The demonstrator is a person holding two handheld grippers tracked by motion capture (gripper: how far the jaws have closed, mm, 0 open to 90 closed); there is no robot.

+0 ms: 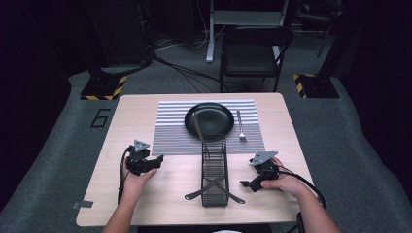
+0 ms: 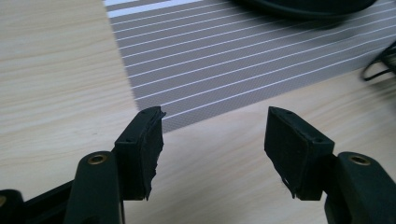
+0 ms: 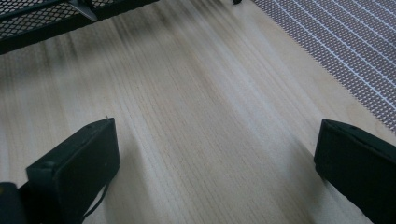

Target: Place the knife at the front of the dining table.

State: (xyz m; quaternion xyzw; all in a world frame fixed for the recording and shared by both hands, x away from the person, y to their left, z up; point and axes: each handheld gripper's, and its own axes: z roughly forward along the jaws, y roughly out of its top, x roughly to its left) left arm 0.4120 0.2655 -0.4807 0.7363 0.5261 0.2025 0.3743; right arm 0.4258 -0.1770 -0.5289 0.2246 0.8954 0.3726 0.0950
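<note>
Basket (image 1: 214, 174) of black wire mesh — we log it at the desk's (image 1: 145, 204) near middle, between both grippers, two utensils crossed inside. Left gripper (image 1: 158, 158): fingers (image 2: 144, 149) apart, nothing between, over bare wood beside the striped placemat (image 1: 170, 131). Right gripper (image 1: 245, 183): fingers (image 3: 79, 168) wide, empty. Beyond — black plate (image 1: 210, 119), fork (image 1: 240, 127) on the placemat.

Dim room with grey carpet (image 1: 340, 136), a black folding chair (image 1: 253, 53) behind the wooden table (image 1: 131, 116), and hazard-striped stand bases (image 1: 103, 88) either side.
</note>
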